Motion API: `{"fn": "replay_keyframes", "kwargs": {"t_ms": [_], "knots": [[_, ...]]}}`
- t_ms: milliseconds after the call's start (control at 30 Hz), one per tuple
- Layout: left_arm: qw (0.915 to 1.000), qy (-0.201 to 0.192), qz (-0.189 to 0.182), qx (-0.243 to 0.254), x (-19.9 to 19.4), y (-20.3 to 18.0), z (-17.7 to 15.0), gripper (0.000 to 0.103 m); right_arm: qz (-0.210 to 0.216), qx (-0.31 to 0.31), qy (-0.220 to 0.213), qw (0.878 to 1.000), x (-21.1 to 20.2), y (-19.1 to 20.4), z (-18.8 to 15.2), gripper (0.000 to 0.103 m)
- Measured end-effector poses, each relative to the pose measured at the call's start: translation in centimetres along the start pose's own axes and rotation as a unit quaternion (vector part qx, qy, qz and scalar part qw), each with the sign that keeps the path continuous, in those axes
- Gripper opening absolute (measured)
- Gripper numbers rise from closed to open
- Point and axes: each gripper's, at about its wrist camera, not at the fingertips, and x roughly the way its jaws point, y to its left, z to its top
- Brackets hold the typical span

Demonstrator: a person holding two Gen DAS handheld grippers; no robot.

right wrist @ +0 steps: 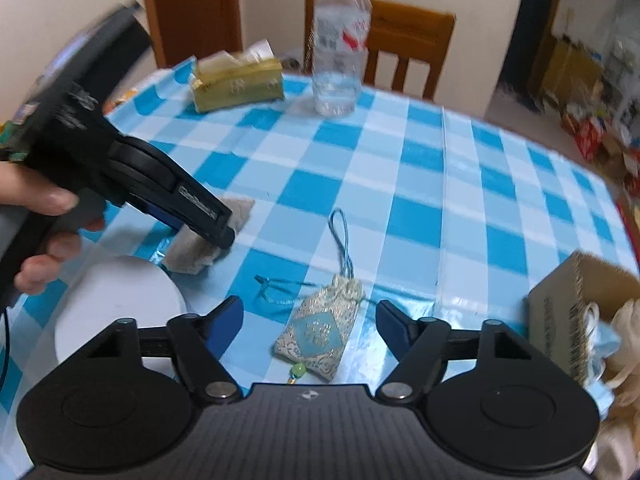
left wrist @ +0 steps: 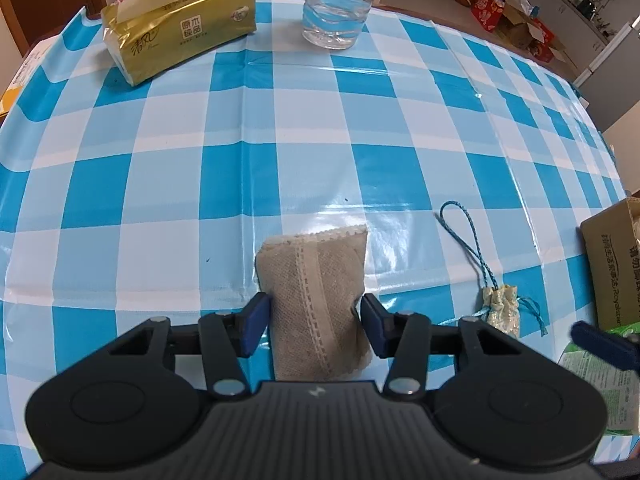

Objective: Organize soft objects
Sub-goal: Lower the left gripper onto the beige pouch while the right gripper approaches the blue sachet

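Observation:
A beige woven pouch [left wrist: 316, 264] with a lace seam lies on the blue checked tablecloth [left wrist: 240, 168]. My left gripper [left wrist: 316, 316] is shut on it, a blue pad pressing each side. In the right wrist view a person's hand [right wrist: 44, 200] holds that left gripper [right wrist: 224, 236], tilted down onto the same pouch [right wrist: 188, 254]. A small brocade sachet [right wrist: 316, 332] with a blue cord and a green bead lies between the fingers of my right gripper [right wrist: 310, 320], which is open and does not touch it. The left wrist view also shows this sachet [left wrist: 502, 308].
A gold tissue pack [left wrist: 180, 28] and a clear water bottle [left wrist: 336, 12] stand at the far edge. A cardboard box [right wrist: 568, 312] holding soft items sits at the right. A white round disc [right wrist: 120, 308] lies at the near left, a green packet [left wrist: 600, 392] at the near right.

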Motion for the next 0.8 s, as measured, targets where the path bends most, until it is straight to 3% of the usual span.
{"fn": "replay_keyframes", "kwargs": {"t_ms": [500, 667, 800], "knots": [[0.9999, -0.004, 0.006, 0.009, 0.0, -0.4, 0.0, 0.049, -0.034, 0.053, 0.058, 0.996, 5.4, 0.1, -0.2, 0.066], [0.9999, -0.005, 0.007, 0.010, 0.0, -0.4, 0.1, 0.049, -0.035, 0.058, 0.053, 0.996, 5.8, 0.1, -0.2, 0.062], [0.9997, -0.007, 0.013, 0.019, 0.1, -0.6, 0.0, 0.049, -0.038, 0.059, 0.048, 0.996, 5.8, 0.0, -0.1, 0.049]]}}
